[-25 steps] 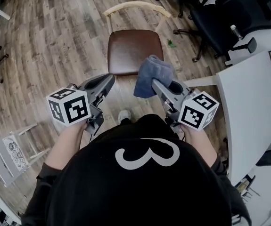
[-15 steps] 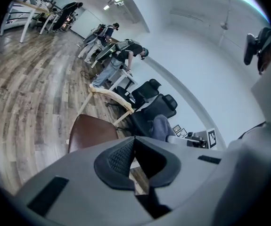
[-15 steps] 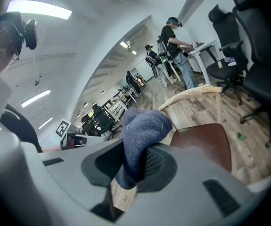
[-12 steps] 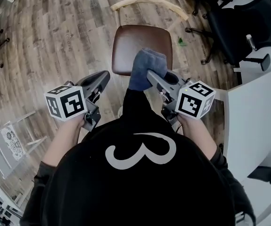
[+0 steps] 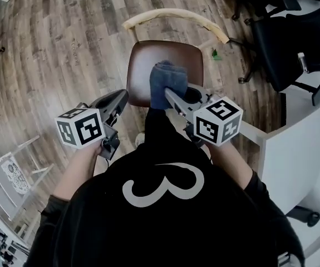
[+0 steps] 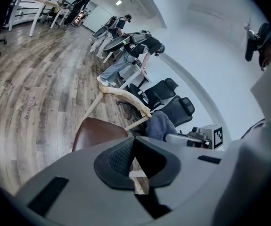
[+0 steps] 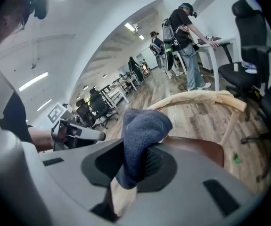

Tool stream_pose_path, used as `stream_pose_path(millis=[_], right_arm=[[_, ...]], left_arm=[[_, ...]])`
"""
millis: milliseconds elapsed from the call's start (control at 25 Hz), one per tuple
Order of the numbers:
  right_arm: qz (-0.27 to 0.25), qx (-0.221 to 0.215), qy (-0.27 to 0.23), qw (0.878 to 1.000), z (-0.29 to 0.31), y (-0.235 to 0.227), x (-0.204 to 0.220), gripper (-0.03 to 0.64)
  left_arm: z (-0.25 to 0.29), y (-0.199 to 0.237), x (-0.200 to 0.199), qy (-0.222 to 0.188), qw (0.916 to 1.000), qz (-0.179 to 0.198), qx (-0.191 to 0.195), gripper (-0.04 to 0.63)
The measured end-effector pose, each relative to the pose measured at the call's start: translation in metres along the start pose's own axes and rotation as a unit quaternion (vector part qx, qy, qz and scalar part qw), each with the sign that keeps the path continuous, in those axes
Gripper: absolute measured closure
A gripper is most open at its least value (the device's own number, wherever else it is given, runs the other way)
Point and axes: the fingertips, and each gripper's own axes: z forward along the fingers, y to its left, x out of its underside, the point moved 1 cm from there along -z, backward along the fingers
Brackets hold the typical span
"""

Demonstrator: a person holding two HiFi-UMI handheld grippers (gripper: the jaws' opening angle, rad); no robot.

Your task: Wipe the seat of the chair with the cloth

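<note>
A wooden chair with a brown seat (image 5: 143, 65) and a pale curved backrest (image 5: 176, 16) stands in front of me on the wood floor. My right gripper (image 5: 168, 90) is shut on a blue cloth (image 5: 164, 82), which hangs over the seat's near middle. In the right gripper view the blue cloth (image 7: 142, 131) bulges from between the jaws above the brown seat (image 7: 196, 149). My left gripper (image 5: 123, 96) is shut and holds nothing, near the seat's front left edge. The left gripper view shows the brown seat (image 6: 95, 131) and the blue cloth (image 6: 161, 125) beyond its jaws.
Black office chairs (image 5: 293, 43) stand at the right, beside a white desk (image 5: 310, 149). A small green scrap (image 5: 216, 53) lies on the floor by the chair. A white frame (image 5: 15, 174) stands at the left. People (image 7: 184, 36) stand at desks farther off.
I have stepped closer to the chair. The right gripper carried the cloth forward and left, from beside the seat to over it. The left gripper stayed shut and moved along.
</note>
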Motion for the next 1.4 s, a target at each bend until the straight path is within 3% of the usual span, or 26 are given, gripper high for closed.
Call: stream_pose_path(millis=[200, 520, 760, 1080, 1400], right_arm=[[-0.005, 0.008, 0.042, 0.999, 0.030, -0.040, 0.004, 0.545], [-0.013, 0.025, 0.091, 0.995, 0.090, -0.090, 0.021, 0.545], [-0.001, 0.027, 0.122, 0.992, 0.135, -0.114, 0.036, 0.545], [0.018, 0.032, 0.151, 0.988, 0.194, -0.132, 0.053, 0.545], [0.023, 0.031, 0.166, 0.985, 0.251, -0.144, 0.058, 0.545]], left_arm=[[0.031, 0.025, -0.011, 0.002, 0.9996, -0.022, -0.019, 0.581], [0.073, 0.051, -0.005, 0.046, 0.9983, -0.019, -0.029, 0.581], [0.093, 0.077, 0.006, 0.046, 0.9972, -0.036, -0.048, 0.581], [0.101, 0.119, 0.023, 0.051, 0.9951, -0.019, -0.082, 0.581], [0.106, 0.143, 0.039, 0.059, 0.9918, -0.064, -0.093, 0.581]])
